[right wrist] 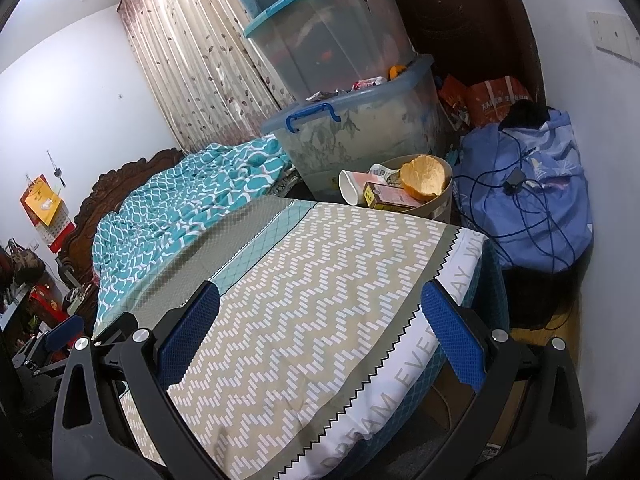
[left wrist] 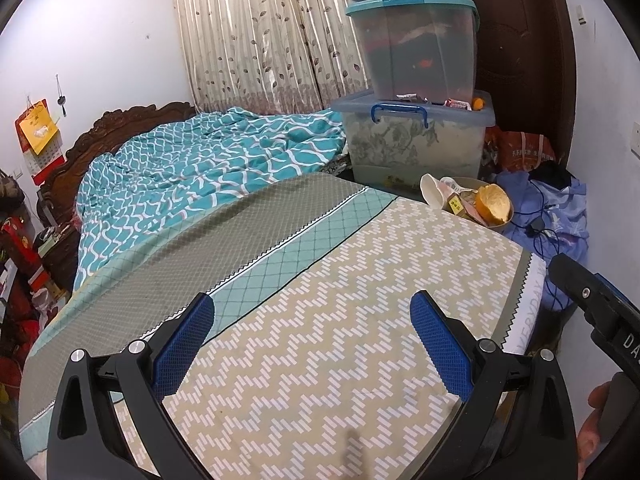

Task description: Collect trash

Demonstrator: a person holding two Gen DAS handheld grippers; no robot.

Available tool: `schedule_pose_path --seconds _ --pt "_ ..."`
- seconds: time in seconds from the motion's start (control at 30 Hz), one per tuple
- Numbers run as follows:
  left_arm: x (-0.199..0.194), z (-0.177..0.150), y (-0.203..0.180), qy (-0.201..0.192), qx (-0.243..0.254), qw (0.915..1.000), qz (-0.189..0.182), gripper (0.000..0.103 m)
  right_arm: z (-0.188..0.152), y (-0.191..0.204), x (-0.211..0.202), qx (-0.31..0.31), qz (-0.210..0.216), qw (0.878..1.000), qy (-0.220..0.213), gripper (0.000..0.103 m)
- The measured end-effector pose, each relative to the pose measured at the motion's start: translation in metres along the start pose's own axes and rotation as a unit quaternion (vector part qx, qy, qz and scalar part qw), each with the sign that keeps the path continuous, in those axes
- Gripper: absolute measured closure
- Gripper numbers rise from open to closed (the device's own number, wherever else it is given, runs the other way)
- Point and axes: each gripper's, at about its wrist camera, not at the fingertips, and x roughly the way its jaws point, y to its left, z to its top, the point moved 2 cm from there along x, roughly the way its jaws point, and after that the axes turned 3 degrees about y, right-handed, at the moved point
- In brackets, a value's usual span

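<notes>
A round tan bin (left wrist: 502, 226) (right wrist: 440, 204) stands at the far corner of the bed. Piled in it are an orange peel (left wrist: 493, 204) (right wrist: 425, 179), a paper cup (left wrist: 431, 190) (right wrist: 352, 189) and a small box (left wrist: 456, 203) (right wrist: 390, 196). My left gripper (left wrist: 312, 320) hovers open over the patterned bedsheet (left wrist: 320, 340), well short of the bin. My right gripper (right wrist: 320, 308) is also open and empty above the bed's near corner. The right gripper's body (left wrist: 600, 308) shows at the right edge of the left wrist view; the left gripper's body (right wrist: 56, 340) shows at the left edge of the right wrist view.
Stacked clear storage boxes (left wrist: 416, 80) (right wrist: 352, 80) rise behind the bin. A teal quilt (left wrist: 200, 168) (right wrist: 180, 208) is heaped toward the headboard. A blue bundle with cables (left wrist: 552, 216) (right wrist: 528, 208) lies by the wall on the right. Clutter fills the left edge.
</notes>
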Motion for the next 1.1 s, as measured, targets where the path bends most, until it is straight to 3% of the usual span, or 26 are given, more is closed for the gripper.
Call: schedule_pose_path --seconds 0.7,1.1 --pt "0.008 -0.003 0.002 0.016 -0.004 0.9998 0.009 0.009 -0.004 -0.002 0.005 0.002 0.001 1.000 0.005 0.003" --pt "0.016 -0.006 0.002 0.026 -0.003 0.9997 -0.004 0.009 -0.005 -0.004 0.010 0.002 -0.001 1.000 0.016 0.003"
